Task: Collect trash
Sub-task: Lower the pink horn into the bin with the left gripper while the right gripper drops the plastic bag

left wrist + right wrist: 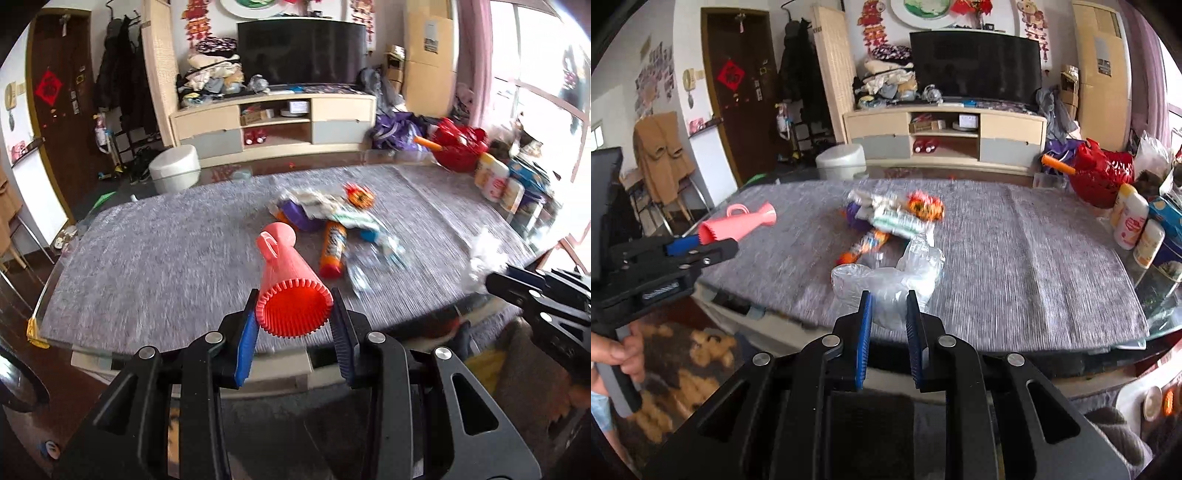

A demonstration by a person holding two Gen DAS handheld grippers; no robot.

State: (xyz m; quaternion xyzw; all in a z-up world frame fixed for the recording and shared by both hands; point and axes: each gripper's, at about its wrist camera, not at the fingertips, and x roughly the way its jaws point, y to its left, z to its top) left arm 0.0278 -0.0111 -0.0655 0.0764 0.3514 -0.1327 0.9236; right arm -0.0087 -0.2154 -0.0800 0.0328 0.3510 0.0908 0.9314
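A crumpled clear plastic bag [886, 280], likely light, soft and slippery, is pinched at its bunched end by the right gripper [888, 310] above the table [1034, 266] edge. The left gripper [293, 314] clamps a stiff pink cone [288, 273]; more wrappers [894, 218] lie mid-table.

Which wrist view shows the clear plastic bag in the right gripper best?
The right wrist view: the crumpled clear plastic bag fills the space just ahead of the right gripper, pinched between its blue pads. The left wrist view catches only a blurred white clump at that gripper's tip, near the frame's right edge.
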